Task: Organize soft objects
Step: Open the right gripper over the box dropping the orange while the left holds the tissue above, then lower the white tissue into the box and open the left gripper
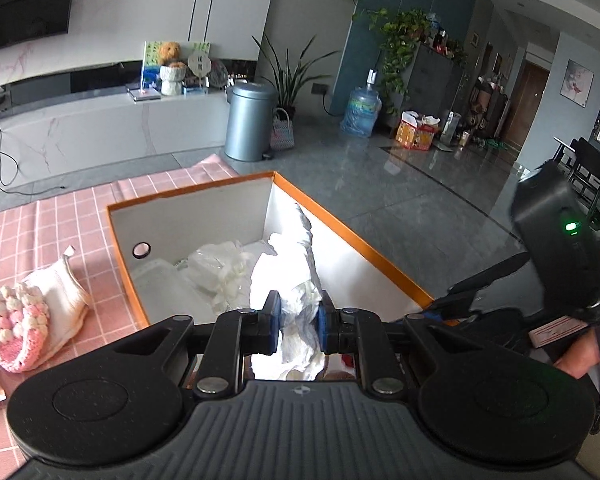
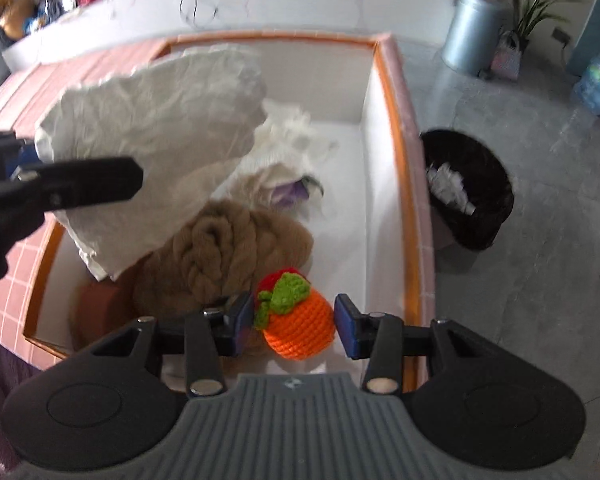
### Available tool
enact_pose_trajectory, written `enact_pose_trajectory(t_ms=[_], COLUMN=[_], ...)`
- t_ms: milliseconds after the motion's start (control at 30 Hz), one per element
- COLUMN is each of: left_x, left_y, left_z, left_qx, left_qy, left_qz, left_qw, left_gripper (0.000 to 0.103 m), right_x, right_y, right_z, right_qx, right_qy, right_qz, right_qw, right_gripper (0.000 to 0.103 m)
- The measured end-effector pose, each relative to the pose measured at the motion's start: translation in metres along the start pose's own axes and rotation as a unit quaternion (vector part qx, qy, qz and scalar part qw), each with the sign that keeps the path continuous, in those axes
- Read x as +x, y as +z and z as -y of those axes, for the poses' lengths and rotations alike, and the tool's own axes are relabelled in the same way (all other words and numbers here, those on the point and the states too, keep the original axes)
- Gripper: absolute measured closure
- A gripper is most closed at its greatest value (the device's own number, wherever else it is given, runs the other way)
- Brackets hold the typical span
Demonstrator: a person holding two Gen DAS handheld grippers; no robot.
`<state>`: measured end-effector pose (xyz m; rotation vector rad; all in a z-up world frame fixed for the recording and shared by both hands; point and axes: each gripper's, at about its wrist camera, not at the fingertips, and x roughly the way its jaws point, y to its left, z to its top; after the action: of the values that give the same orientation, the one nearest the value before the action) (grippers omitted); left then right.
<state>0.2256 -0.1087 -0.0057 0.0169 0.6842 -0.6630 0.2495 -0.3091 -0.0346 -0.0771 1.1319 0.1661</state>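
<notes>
- While the white cloth (image 1: 300, 320) is clenched between the left gripper (image 1: 299, 322) pads, it is held above the orange-rimmed box (image 1: 352, 236).
- Between the parted jaws of the right gripper (image 2: 294, 326), a crocheted orange fruit (image 2: 300, 330) is seen, apparently ungripped.
- Beyond it, a brown knit bundle (image 2: 224, 256) lies in the box.
- Step judged: depositing items. Lowering and releasing the cloth is called for next.

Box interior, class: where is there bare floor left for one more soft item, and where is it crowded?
Bare floor runs along the box's right wall, beyond the orange crochet fruit. The left side is crowded: brown yarn and the white cloth held over it.
</notes>
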Motion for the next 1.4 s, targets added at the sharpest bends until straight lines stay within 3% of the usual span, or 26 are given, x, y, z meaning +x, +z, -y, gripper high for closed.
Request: enact_pose_trajectory(t_ms=[267, 433, 533, 600, 733, 933, 1000, 1067, 1100, 1133, 1267, 1400], left_x=[0.018, 0.027, 0.032, 0.038, 0.051, 0.074, 0.080, 0.085, 0.087, 0.087, 0.078, 0.065], left_y=[0.005, 0.007, 0.010, 0.013, 0.016, 0.025, 0.027, 0.027, 0.027, 0.026, 0.024, 0.028], left_z=[0.005, 0.008, 0.011, 0.014, 0.018, 0.015, 0.010, 0.008, 0.003, 0.000, -0.006, -0.008], left_qx=[0.009, 0.004, 0.005, -0.004, -0.010, -0.072, -0.092, -0.110, -0.121, -0.130, -0.144, -0.129], left_qy=[-0.010, -0.017, -0.013, -0.013, -0.002, -0.004, -0.004, -0.016, -0.021, -0.024, -0.043, -0.034], left_qz=[-0.021, -0.027, -0.025, -0.029, -0.041, -0.063, -0.066, -0.075, -0.084, -0.086, -0.071, -0.059], left_qw=[0.9997, 0.9995, 0.9996, 0.9995, 0.9991, 0.9954, 0.9936, 0.9909, 0.9888, 0.9875, 0.9860, 0.9893], left_gripper=[0.083, 0.083, 0.083, 0.083, 0.083, 0.081, 0.074, 0.058, 0.043, 0.037, 0.038, 0.043], right_x=[-0.002, -0.020, -0.033, -0.038, -0.048, -0.044, -0.044, -0.044, -0.044, -0.044, -0.047, -0.053], right_y=[0.003, 0.004, 0.004, 0.005, 0.008, 0.014, 0.014, 0.012, 0.012, 0.011, 0.009, 0.006], right_z=[-0.003, -0.004, -0.008, -0.005, 0.007, 0.018, 0.020, 0.023, 0.024, 0.024, 0.019, 0.008], right_qx=[-0.013, -0.033, -0.073, -0.083, -0.073, -0.071, -0.070, -0.070, -0.069, -0.069, -0.068, -0.082], right_qy=[0.006, -0.018, -0.066, -0.085, -0.093, -0.109, -0.109, -0.110, -0.110, -0.110, -0.104, -0.086], right_qz=[-0.009, 0.042, 0.085, 0.104, 0.131, 0.132, 0.131, 0.131, 0.131, 0.132, 0.139, 0.146], right_qw=[1.000, 0.998, 0.991, 0.987, 0.984, 0.983, 0.983, 0.983, 0.983, 0.983, 0.982, 0.982], right_gripper=[0.050, 0.046, 0.050, 0.065, 0.065, 0.068, 0.068, 0.068, 0.068, 0.068, 0.068, 0.065])
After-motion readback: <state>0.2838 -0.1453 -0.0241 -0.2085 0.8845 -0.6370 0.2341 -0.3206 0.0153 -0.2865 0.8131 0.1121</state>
